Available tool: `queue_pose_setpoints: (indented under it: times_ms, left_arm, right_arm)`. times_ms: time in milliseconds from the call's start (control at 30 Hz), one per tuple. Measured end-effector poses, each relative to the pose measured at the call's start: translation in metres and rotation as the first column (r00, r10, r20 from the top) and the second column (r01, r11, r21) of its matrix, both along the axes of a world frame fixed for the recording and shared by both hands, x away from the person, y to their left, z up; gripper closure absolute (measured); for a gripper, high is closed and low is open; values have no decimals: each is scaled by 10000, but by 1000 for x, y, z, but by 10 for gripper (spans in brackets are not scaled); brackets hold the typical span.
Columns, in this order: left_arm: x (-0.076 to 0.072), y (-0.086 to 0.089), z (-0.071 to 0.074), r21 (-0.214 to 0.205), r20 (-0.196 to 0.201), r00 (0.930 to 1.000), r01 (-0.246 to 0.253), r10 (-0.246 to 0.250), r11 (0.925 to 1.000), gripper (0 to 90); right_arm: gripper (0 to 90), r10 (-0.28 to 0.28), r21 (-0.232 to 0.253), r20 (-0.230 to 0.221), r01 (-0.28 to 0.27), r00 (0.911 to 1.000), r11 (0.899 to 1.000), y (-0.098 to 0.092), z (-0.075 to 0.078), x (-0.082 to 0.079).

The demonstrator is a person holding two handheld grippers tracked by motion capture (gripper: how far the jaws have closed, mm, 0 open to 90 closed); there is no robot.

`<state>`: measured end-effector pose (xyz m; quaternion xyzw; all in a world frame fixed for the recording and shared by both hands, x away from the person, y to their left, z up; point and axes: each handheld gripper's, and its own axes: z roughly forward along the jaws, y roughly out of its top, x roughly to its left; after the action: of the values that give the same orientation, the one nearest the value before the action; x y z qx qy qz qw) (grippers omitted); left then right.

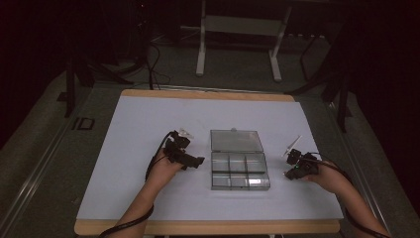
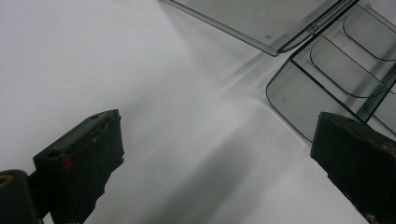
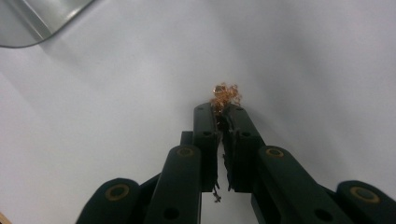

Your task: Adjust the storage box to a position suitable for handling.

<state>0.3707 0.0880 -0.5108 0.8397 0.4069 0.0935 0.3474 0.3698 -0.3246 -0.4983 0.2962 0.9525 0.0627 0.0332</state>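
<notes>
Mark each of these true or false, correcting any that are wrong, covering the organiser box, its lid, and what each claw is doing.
1. The clear organiser box lies open, its lid flat on the table. True.
2. The right claw is open and holds nothing. False: its jaws are shut on a small coppery tangle.
3. The left claw is open, with nothing between its jaws. True.
4. The left claw grips the box's rim. False: it sits beside the box, over the white table cover.
5. The box sits between the two claws. True.
</notes>
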Motion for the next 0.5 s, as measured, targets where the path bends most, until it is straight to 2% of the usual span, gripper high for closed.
queue_pose_setpoints:
  times_ms: [133,300,500]
  left_arm:
    - [0,0,-1,-52,30,10000,3,-3,10000,30]
    - [0,1,1,-76,133,9999,19,-18,10000,30]
    - [0,2,3,-138,229,9997,34,-31,9999,30]
  right_arm:
    - [842,8,198,39,-9,10000,9998,-4,7,-1]
    - [842,66,510,337,-83,9994,9987,-9,25,-2]
    - [842,121,573,600,-156,9981,9982,-12,45,-3]
